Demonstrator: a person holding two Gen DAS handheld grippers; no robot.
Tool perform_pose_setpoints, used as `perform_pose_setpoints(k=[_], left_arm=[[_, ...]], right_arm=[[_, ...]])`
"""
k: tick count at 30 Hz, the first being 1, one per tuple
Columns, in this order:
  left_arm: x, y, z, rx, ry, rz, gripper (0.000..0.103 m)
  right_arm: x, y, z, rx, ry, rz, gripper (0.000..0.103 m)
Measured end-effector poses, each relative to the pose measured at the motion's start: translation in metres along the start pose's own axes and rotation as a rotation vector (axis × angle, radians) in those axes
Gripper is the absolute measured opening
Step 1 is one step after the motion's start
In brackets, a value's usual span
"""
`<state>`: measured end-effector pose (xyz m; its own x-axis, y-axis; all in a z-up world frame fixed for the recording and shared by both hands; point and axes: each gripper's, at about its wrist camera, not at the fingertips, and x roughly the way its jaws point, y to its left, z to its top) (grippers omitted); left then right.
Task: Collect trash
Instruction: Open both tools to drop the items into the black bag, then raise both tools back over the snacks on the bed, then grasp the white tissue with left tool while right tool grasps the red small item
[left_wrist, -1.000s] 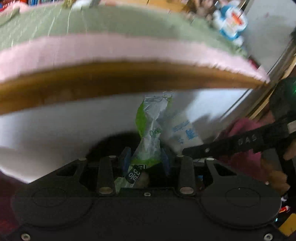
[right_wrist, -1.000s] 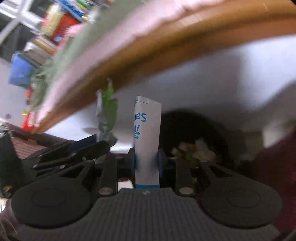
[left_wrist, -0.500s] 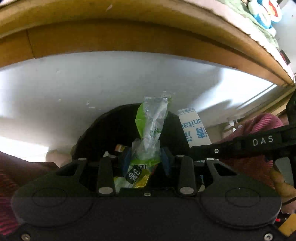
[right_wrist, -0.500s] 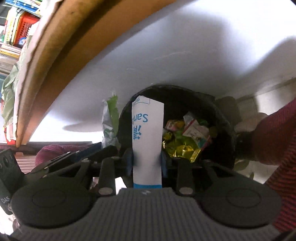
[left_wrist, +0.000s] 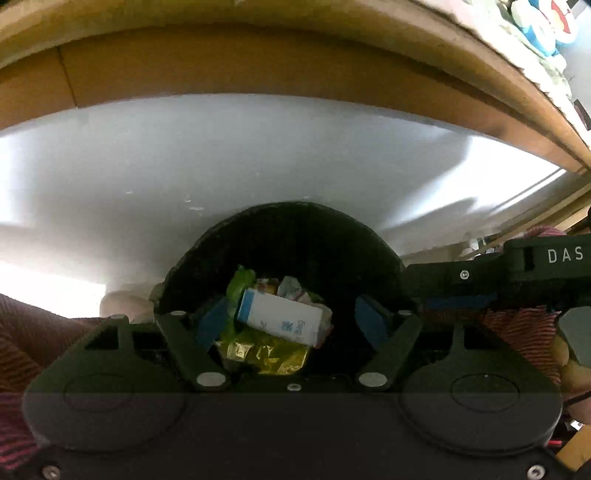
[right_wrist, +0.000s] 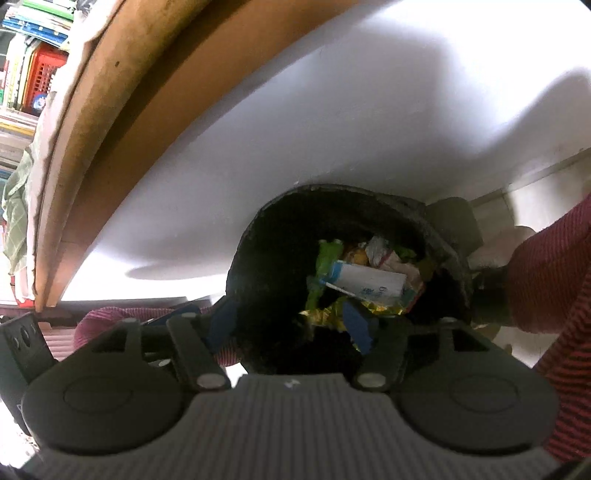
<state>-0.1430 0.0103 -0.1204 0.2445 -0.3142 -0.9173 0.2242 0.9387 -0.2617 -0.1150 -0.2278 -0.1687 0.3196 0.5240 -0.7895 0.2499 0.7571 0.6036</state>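
left gripper (left_wrist: 293, 319): jaws spread wide, empty | right gripper (right_wrist: 291, 323): jaws spread wide, empty

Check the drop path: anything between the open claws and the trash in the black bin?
Nothing visible. Both the left claw and right claw hang open over the black bin. The white packet and green wrapper already lie inside on the gold foil, with the mouth unobstructed.

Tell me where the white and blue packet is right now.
The white and blue packet lies inside the black bin, on top of the gold wrapper, with the green wrapper to its left in both wrist views.
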Motion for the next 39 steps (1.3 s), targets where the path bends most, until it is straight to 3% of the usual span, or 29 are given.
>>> perform_pose_setpoints(k=[5,11,13,16,18,24,27,29,34,39], left_arm=[[-0.02,-0.006,0.001,0.044,-0.047,-0.02,0.075],[-0.09,-0.008,0.005,0.136,-0.201,-0.205,0.074],[-0.115,-0.009,0.011,0.177,-0.261,-0.215,0.076],[-0.148,-0.013,0.027,0.244,-0.366,-0.161,0.077],[-0.162,-0.013,0.041,0.265,-0.435,-0.118,0.077],[-0.179,-0.009,0.098,0.212,-0.612,0.004,0.082],[-0.169,-0.001,0.137,0.166,-0.659,0.051,0.082],[-0.16,0.001,0.162,0.145,-0.674,0.091,0.082],[-0.125,0.011,0.229,0.078,-0.675,0.144,0.074],[-0.085,0.018,0.285,0.054,-0.645,0.201,0.066]], right_arm=[[-0.011,0.011,-0.001,-0.093,-0.028,0.012,0.081],[-0.068,0.043,-0.007,-0.365,-0.12,0.136,0.087],[-0.092,0.049,-0.004,-0.412,-0.17,0.203,0.089],[-0.129,0.064,0.007,-0.476,-0.292,0.276,0.092],[-0.145,0.072,0.016,-0.492,-0.37,0.27,0.093],[-0.162,0.101,0.065,-0.477,-0.592,0.094,0.094],[-0.16,0.114,0.092,-0.465,-0.671,0.059,0.094],[-0.156,0.128,0.117,-0.471,-0.695,0.066,0.093],[-0.137,0.163,0.184,-0.47,-0.65,-0.02,0.074],[-0.11,0.191,0.241,-0.493,-0.622,-0.044,0.07]])
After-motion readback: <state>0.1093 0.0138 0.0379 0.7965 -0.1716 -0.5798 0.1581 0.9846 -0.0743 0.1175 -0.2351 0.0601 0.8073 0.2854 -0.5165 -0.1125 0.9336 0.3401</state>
